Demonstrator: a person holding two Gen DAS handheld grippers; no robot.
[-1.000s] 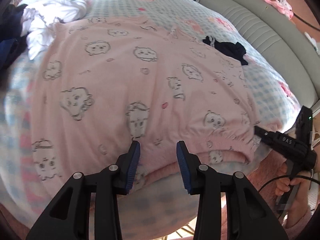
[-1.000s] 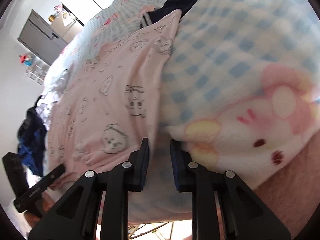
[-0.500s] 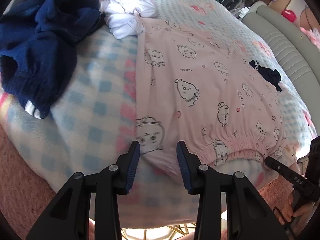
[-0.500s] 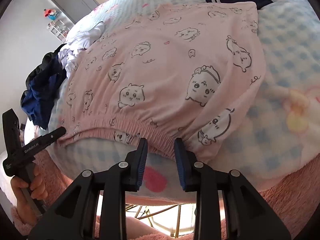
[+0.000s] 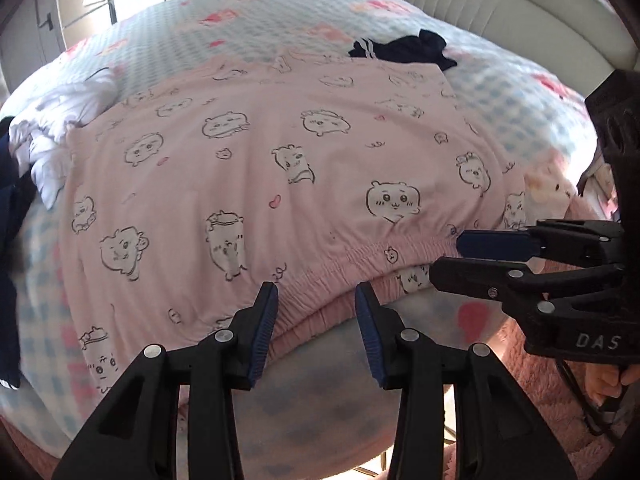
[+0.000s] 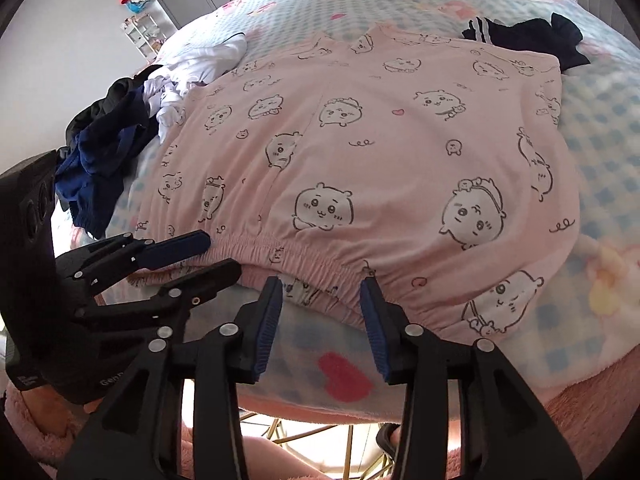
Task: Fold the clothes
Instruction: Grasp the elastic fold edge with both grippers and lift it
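We've got the pink pants (image 5: 280,184) spread flat on the bed (image 5: 248,24), waistband (image 6: 304,258) at the near edge. Our left hand-held gripper (image 5: 316,320) sits wide open right at that waistband, gripping nothing, and the right hand-held gripper (image 6: 320,308) is just as open beside it. White clothes (image 6: 200,64) and navy clothes (image 6: 104,152) are piled off to the left
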